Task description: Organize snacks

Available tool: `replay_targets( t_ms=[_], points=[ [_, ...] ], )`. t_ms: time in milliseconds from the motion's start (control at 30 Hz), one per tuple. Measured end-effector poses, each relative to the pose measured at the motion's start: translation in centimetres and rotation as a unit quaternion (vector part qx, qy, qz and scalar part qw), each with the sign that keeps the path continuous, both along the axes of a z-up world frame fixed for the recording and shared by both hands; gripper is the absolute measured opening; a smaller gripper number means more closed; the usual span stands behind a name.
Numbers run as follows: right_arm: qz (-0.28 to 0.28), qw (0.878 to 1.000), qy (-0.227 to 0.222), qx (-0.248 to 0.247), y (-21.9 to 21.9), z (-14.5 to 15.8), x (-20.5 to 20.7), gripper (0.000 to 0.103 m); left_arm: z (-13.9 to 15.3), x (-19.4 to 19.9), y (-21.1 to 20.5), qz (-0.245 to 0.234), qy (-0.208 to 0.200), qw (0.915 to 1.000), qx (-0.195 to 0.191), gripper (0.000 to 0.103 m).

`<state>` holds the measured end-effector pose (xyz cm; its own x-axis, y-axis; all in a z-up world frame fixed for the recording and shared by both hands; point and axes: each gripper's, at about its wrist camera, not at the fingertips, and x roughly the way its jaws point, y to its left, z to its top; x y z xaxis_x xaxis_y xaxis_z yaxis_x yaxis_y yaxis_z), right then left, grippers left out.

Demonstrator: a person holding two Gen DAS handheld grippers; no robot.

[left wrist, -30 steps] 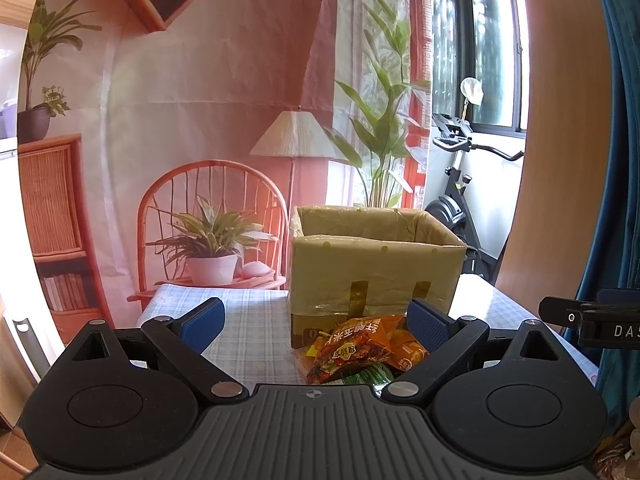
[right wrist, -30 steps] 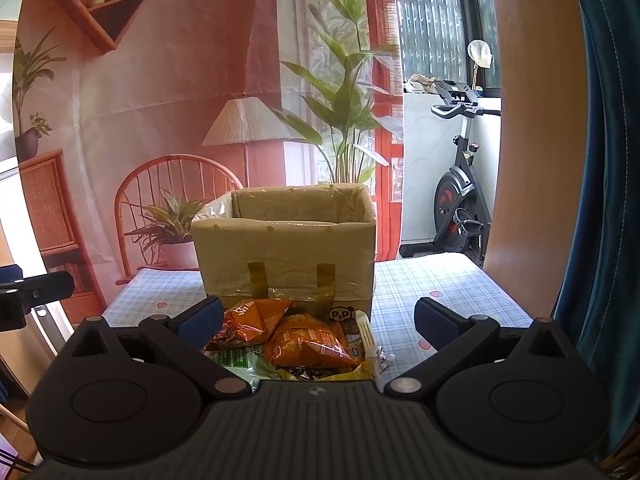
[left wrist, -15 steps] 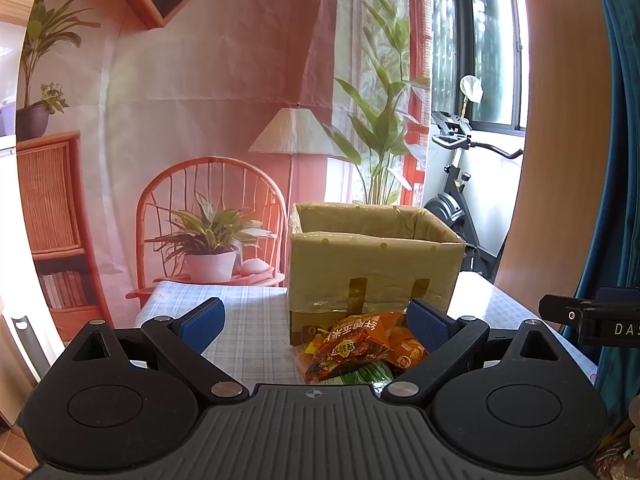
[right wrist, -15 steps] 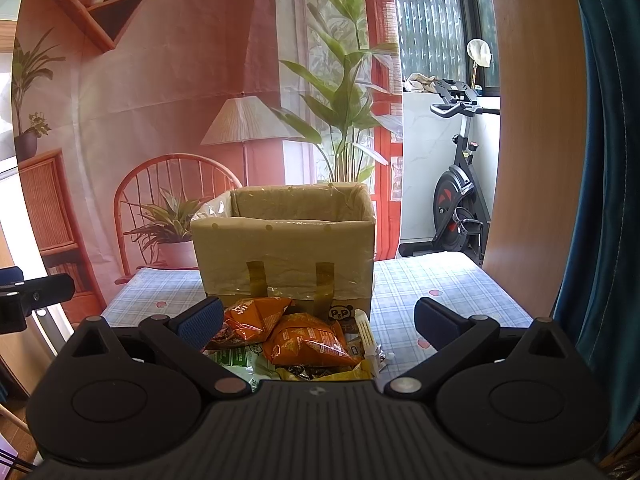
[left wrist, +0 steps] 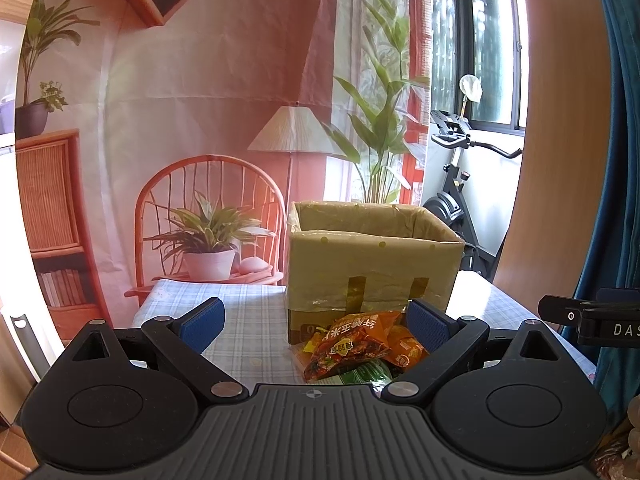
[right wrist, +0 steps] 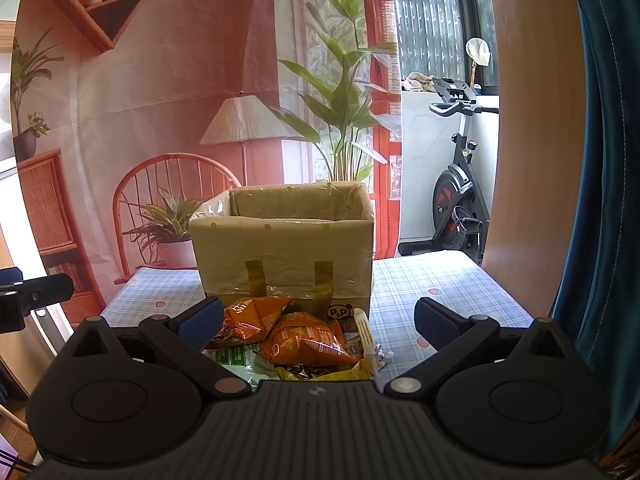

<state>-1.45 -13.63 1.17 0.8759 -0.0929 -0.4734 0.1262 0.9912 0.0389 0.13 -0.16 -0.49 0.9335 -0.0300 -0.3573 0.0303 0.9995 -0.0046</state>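
A cardboard box (left wrist: 372,264) with an open top, wrapped in clear film and taped with two olive strips, stands on a table covered in a blue checked tablecloth (left wrist: 244,312). Just in front of the box lies a small heap of snack packets (right wrist: 292,336). In the right wrist view, two orange packets (right wrist: 308,340) lie on top, a green-and-white packet (right wrist: 236,360) sits under them to the left, a yellow packet (right wrist: 344,372) peeks out at the near edge, and a slim white packet (right wrist: 366,332) lies at the right of the heap. The left gripper (left wrist: 316,324) hovers above the near edge of the table with its blue-padded fingers spread wide and nothing between them; the heap shows toward its right finger. The right gripper (right wrist: 318,320) is likewise spread wide and empty, the heap lying nearer its left finger. Behind the table hangs a printed backdrop (left wrist: 208,92) of a room, and an exercise bike (right wrist: 460,200) stands by the window.
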Motion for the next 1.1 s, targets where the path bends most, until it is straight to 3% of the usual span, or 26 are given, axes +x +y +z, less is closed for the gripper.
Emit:
replay_targets(
  t_ms=[533, 833, 1100],
  points=[
    [-0.007, 1.0, -0.002, -0.013, -0.2, -0.1, 0.5, 0.103, -0.1, 0.9, 0.0, 0.008, 0.01, 0.9999, 0.002, 0.1],
    [-0.011, 0.999, -0.029, -0.026, -2.0, 0.4, 5.2, 0.103, 0.0, 6.5, 1.3, 0.053, 0.013, 0.9976, 0.042, 0.1],
    [0.003, 0.999, -0.037, -0.021, -3.2, -1.3, 9.7, 0.103, -0.6, 11.0, 2.9, 0.065, 0.019, 0.9972, 0.032, 0.099]
  ],
)
